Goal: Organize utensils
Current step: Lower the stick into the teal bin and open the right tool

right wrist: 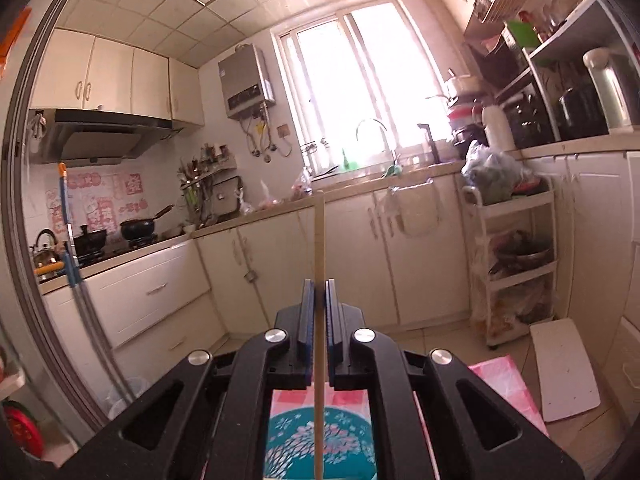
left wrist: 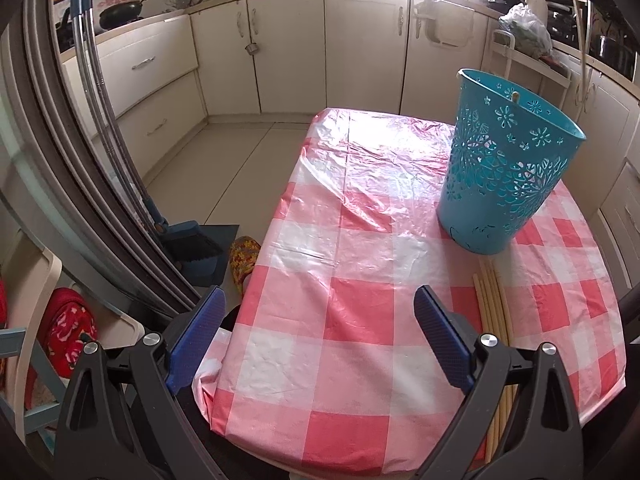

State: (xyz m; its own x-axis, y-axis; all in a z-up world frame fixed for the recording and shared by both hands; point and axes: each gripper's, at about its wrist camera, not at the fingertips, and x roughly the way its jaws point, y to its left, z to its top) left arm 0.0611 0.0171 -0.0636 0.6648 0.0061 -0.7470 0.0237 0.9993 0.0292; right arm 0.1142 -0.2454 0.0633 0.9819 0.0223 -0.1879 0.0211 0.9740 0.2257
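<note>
Left gripper [left wrist: 320, 312]: blue-padded fingers [left wrist: 442, 338] spread wide, nothing between them, hovering over the near half of the table [left wrist: 360, 216], which is draped in a red-and-white checked plastic cloth.

Teal perforated bin [left wrist: 506, 166] with flower cutouts stands upright on the cloth at about 2 o'clock from the left gripper, well apart from it. A pale stick tip shows just inside its far rim.

Bundle of loose wooden chopsticks [left wrist: 494, 312] lies flat on the cloth at 6 o'clock from the bin, the far ends just short of its base; the near ends run under the gripper's right finger arm and out of sight.

Right gripper [right wrist: 319, 292]: fingers pressed together, pinching a single wooden chopstick [right wrist: 319, 232]. The stick stands upright, its top rising at 12 o'clock above the pads, its lower length running down between the gripper arms. In the right wrist view the open mouth of the bin sits directly beneath, at 6 o'clock, the stick's lower end over it; cannot tell whether the tip is inside the rim.

Background: cream kitchen cabinets [left wrist: 288, 52], window [right wrist: 360, 80] above the sink.
</note>
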